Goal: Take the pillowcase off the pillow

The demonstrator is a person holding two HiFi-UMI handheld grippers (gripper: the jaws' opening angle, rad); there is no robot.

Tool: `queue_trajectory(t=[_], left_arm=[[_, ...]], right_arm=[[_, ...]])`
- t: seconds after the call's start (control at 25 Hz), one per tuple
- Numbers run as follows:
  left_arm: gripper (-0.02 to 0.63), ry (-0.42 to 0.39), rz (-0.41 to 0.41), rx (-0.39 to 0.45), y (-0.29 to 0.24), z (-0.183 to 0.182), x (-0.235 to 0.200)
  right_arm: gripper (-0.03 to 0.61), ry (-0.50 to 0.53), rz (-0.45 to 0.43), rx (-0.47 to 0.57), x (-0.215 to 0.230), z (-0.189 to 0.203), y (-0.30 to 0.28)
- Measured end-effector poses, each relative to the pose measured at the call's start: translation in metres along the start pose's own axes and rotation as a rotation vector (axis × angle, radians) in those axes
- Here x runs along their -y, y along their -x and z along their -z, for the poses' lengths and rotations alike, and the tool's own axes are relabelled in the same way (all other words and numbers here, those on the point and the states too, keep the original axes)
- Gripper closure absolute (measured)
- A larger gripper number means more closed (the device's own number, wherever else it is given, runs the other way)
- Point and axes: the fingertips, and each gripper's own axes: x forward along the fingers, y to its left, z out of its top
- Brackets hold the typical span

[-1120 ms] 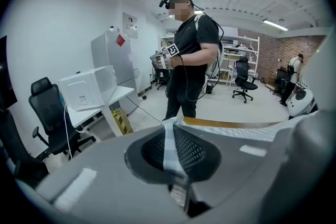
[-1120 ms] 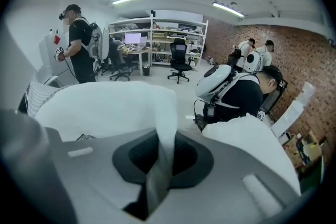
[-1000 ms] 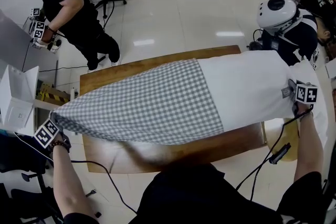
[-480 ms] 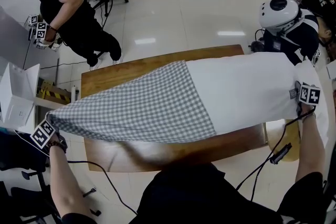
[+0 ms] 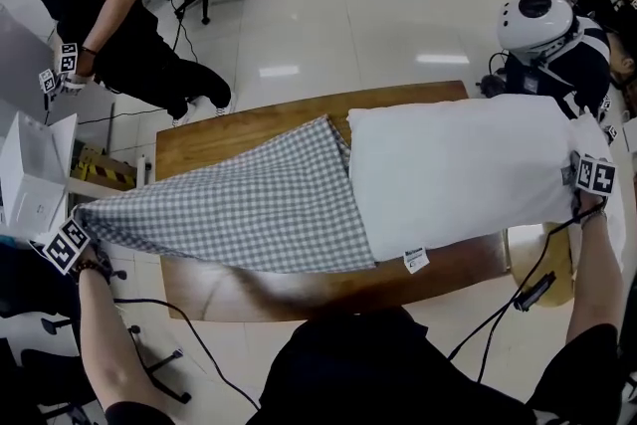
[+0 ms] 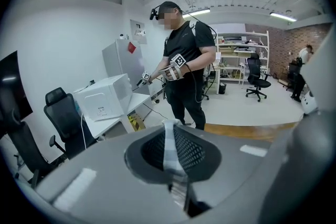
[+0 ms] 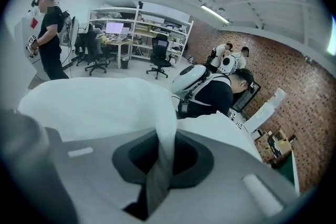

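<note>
Our left gripper (image 5: pixel 78 222) clamps the pillowcase (image 5: pixel 249 204) at its left end, our right gripper (image 5: pixel 579 170) the pillow (image 5: pixel 458 164) at its right end, along one left-right axis.

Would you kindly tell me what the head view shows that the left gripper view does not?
Only the head view: the mostly bare white pillow and the right gripper holding its end. Only the left gripper view: the left gripper shut on a fold of checked pillowcase, plus shelving. Both: the pillowcase, wooden table, standing person in black.
</note>
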Motion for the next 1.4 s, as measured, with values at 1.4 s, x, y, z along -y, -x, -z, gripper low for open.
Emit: queue_trajectory(t=[1.4], left_arm=[[0.512,-0.178,0.399,0.067,0.064,0.063,0.069]], right_arm=[[0.485,0.138,-0.185,0.199,-0.187,0.023,0.111]])
